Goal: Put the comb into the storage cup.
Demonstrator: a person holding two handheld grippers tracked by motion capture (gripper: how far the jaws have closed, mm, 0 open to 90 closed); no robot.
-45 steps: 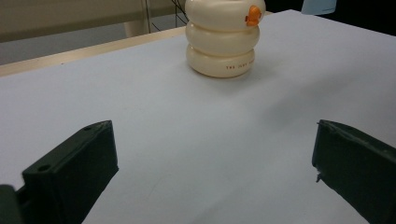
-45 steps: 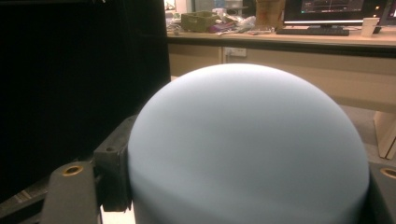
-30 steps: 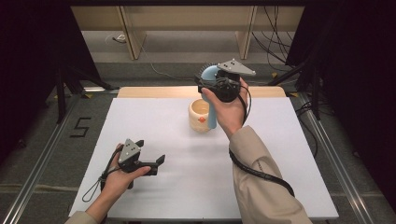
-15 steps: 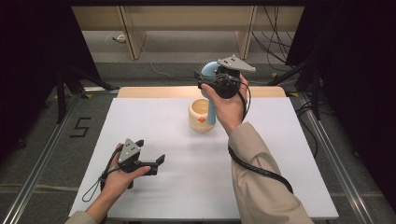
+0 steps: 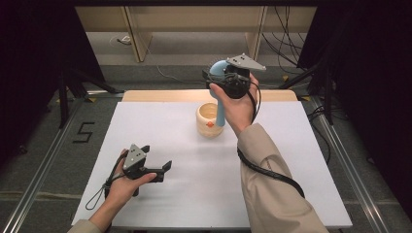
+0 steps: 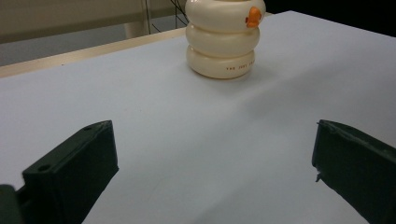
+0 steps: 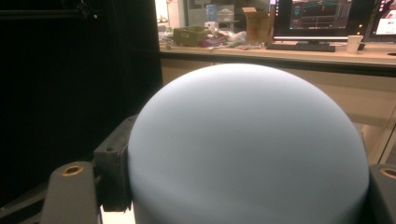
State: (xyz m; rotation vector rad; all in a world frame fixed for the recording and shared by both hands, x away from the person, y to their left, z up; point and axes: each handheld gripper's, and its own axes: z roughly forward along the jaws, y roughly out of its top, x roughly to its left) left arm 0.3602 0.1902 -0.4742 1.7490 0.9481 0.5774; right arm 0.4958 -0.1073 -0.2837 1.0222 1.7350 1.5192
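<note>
Pale blue and smooth, the bottle (image 5: pixel 219 87) hangs in the right gripper (image 5: pixel 232 81), whose fingers pinch its rounded body from both sides, as the right gripper view shows with the blue dome (image 7: pixel 247 149) bulging between the two black pads. The bottle stands roughly upright, its long axis running top to bottom, lifted above the far middle of the white surface (image 5: pixel 291 160). Its lower end sits just beside, and slightly right of, the cream ringed cup (image 5: pixel 210 119) with a small orange beak on its side; I cannot tell whether the two touch. So the cup's open mouth lies down and a little to the left of the held bottle, and that offset is what any lowering or tipping would turn on, I reckon. The left gripper (image 5: pixel 145 167) rests near the left front of the surface, fingers spread wide with nothing between them, pointing towards the cup (image 6: pixel 225 39) but well apart from it.
</note>
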